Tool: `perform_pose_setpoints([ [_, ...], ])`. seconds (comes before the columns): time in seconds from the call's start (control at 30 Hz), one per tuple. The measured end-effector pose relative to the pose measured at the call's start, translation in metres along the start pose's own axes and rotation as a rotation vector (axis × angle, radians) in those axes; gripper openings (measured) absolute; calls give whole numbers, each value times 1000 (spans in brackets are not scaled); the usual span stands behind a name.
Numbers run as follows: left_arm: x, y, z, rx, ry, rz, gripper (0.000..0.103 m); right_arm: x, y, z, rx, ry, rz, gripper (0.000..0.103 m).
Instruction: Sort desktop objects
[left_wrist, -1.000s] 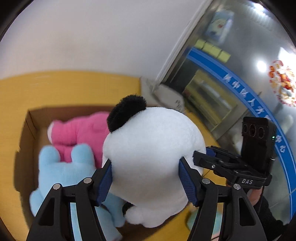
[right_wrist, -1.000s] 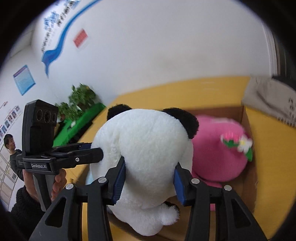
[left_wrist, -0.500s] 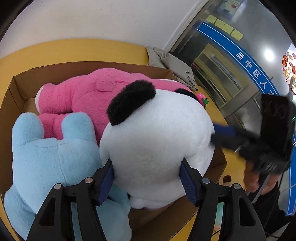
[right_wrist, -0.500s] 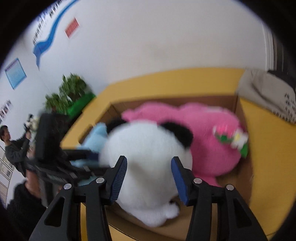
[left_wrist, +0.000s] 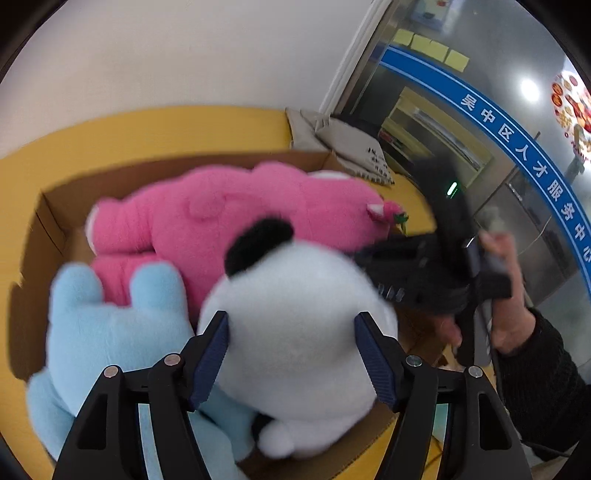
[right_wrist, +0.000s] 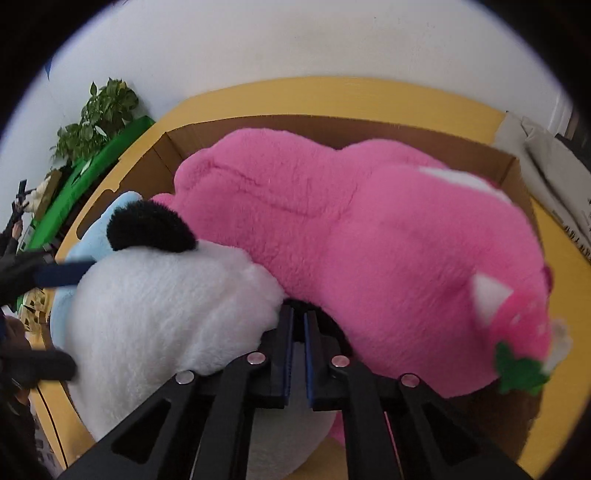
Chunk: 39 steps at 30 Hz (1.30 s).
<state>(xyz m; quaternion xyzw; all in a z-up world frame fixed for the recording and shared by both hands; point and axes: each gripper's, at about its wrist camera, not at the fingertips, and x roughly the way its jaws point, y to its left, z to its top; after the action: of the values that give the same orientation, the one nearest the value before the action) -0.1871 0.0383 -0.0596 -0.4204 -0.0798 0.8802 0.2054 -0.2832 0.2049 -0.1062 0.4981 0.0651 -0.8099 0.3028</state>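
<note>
A white panda plush with black ears (left_wrist: 295, 332) sits in a cardboard box (left_wrist: 55, 221), between a light blue plush (left_wrist: 110, 332) and a pink strawberry plush (left_wrist: 229, 218). My left gripper (left_wrist: 291, 354) is shut on the panda's body, one pad on each side. In the right wrist view the panda (right_wrist: 159, 306) is lower left and the pink plush (right_wrist: 388, 251) fills the middle. My right gripper (right_wrist: 298, 350) is shut and empty, its jaws nearly touching, in the gap between the panda and the pink plush. The right gripper's body shows blurred in the left wrist view (left_wrist: 424, 273).
The box (right_wrist: 332, 125) stands on a yellow table (right_wrist: 314, 92). A grey cloth bag (left_wrist: 343, 144) lies at the table's far right. A potted plant (right_wrist: 99, 118) stands far left against a white wall. Glass doors are to the right.
My right gripper let go of the panda, shut, and pushed down between panda and pink plush. The panda, still in my left gripper, has gone lower into the box.
</note>
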Motion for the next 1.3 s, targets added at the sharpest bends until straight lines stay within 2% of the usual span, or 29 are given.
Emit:
perform_pose_setpoints([
  [0.07, -3, -3, 7, 23, -24, 21, 71, -5, -3, -2, 21, -17, 11, 6],
  [0.17, 22, -9, 17, 109, 42, 122, 72, -11, 0, -2, 3, -18, -10, 5],
  [0.2, 32, -7, 19, 124, 66, 133, 72, -11, 0, -3, 6, -20, -17, 5],
  [0.33, 50, 5, 22, 128, 140, 148, 80, -11, -3, -3, 30, -26, -15, 5],
  [0.53, 64, 27, 7, 115, 204, 166, 81, -13, 7, 2, 28, -44, -34, 6],
  [0.6, 63, 30, 5, 113, 203, 181, 81, -21, 13, 2, 30, -64, -52, 14],
  [0.63, 62, 32, 4, 110, 204, 186, 81, -32, 14, -1, 40, -83, -70, 30],
  [0.67, 60, 33, 4, 100, 203, 189, 81, -41, 17, -3, 44, -101, -85, 53],
  [0.73, 50, 32, 4, 80, 181, 194, 81, -65, 25, -15, 46, -137, -41, 76],
  [0.77, 42, 29, 3, 68, 158, 205, 81, -76, 29, -21, 47, -155, -18, 77],
  [0.9, -5, 13, -1, 12, 50, 247, 85, -115, 53, -53, 18, -204, -50, 77],
  [1.03, -76, 2, -28, -37, -79, 207, 102, -148, 72, -84, 0, -248, -90, 77],
  [1.17, -140, 3, -63, -102, -188, 162, 103, -170, 89, -104, -3, -288, -118, 77],
  [1.23, -160, 8, -75, -120, -213, 159, 103, -176, 98, -109, 3, -299, -114, 77],
  [1.3, -166, 17, -80, -121, -206, 201, 103, -181, 106, -115, 8, -310, -110, 77],
])
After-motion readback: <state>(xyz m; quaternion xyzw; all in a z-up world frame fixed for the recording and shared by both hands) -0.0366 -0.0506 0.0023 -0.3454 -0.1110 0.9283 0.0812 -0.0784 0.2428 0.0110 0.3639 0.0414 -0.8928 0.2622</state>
